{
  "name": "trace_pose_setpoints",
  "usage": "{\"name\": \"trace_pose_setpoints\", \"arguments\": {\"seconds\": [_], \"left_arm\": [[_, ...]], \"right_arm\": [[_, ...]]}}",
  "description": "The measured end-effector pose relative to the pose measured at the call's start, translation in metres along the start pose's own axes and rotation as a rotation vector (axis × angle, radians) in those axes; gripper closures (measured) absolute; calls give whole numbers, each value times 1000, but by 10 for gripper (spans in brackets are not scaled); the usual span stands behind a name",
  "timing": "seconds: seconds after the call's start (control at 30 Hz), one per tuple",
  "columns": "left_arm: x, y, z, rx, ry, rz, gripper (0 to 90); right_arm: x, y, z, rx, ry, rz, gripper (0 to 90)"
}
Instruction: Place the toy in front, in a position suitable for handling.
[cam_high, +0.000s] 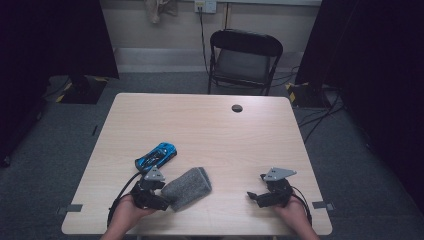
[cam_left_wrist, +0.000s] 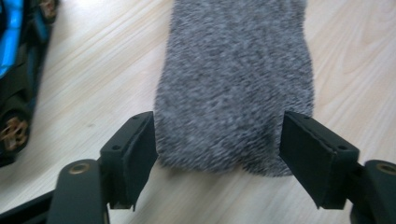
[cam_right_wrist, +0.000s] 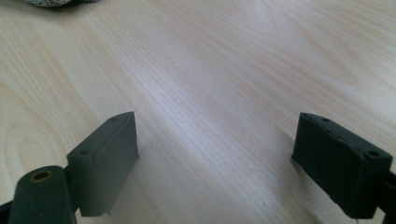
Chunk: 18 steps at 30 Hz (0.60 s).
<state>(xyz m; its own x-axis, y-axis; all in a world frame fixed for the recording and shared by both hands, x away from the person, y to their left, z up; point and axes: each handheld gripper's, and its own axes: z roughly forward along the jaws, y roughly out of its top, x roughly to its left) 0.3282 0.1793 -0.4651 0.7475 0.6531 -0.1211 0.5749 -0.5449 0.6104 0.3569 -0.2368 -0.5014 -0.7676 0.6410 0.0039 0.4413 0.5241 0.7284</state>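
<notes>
A grey knitted cloth (cam_high: 188, 186) lies flat on the wooden table (cam_high: 210, 125), near its front edge. My left gripper (cam_high: 162, 196) is at the cloth's near end. In the left gripper view, the cloth (cam_left_wrist: 233, 79) runs away from my left gripper (cam_left_wrist: 217, 135), whose jaws stand open on either side of its near end. A blue and black toy car (cam_high: 156, 156) sits just beyond the cloth to the left; the car (cam_left_wrist: 16, 70) also shows at the left gripper view's left edge. My right gripper (cam_high: 256, 186) rests at the front right, and the right gripper (cam_right_wrist: 215, 135) is open over bare wood.
A round cable hole (cam_high: 237, 108) is in the table's far side. A black folding chair (cam_high: 243, 60) stands behind the table. A corner of the grey cloth (cam_right_wrist: 56, 3) shows at the top left of the right gripper view. Bare wood lies between the grippers.
</notes>
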Motion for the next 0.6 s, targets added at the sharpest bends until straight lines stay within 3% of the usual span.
{"name": "trace_pose_setpoints", "arguments": {"seconds": [0.07, 0.1, 0.13, 0.17, 0.27, 0.4, 0.6], "left_arm": [[-2, 1, 4, 8, 4, 28, 412], [-3, 2, 6, 12, 7, 41, 412], [-4, 3, 7, 22, 2, 64, 546], [-5, 5, 8, 23, -1, 90, 546], [-7, 12, 13, 23, -11, 126, 623], [-11, 27, 26, 23, -43, 170, 646], [-15, 48, 44, 24, -82, 201, 680]], "right_arm": [[0, 0, 0, 0, 0, 0, 134], [0, 0, 0, 0, 0, 0, 134], [0, 0, 0, 0, 0, 0, 134], [0, 0, 0, 0, 0, 0, 134], [0, 0, 0, 0, 0, 0, 133], [0, 0, 0, -2, 1, 2, 133], [0, -1, -1, -1, 2, 2, 133]]}}
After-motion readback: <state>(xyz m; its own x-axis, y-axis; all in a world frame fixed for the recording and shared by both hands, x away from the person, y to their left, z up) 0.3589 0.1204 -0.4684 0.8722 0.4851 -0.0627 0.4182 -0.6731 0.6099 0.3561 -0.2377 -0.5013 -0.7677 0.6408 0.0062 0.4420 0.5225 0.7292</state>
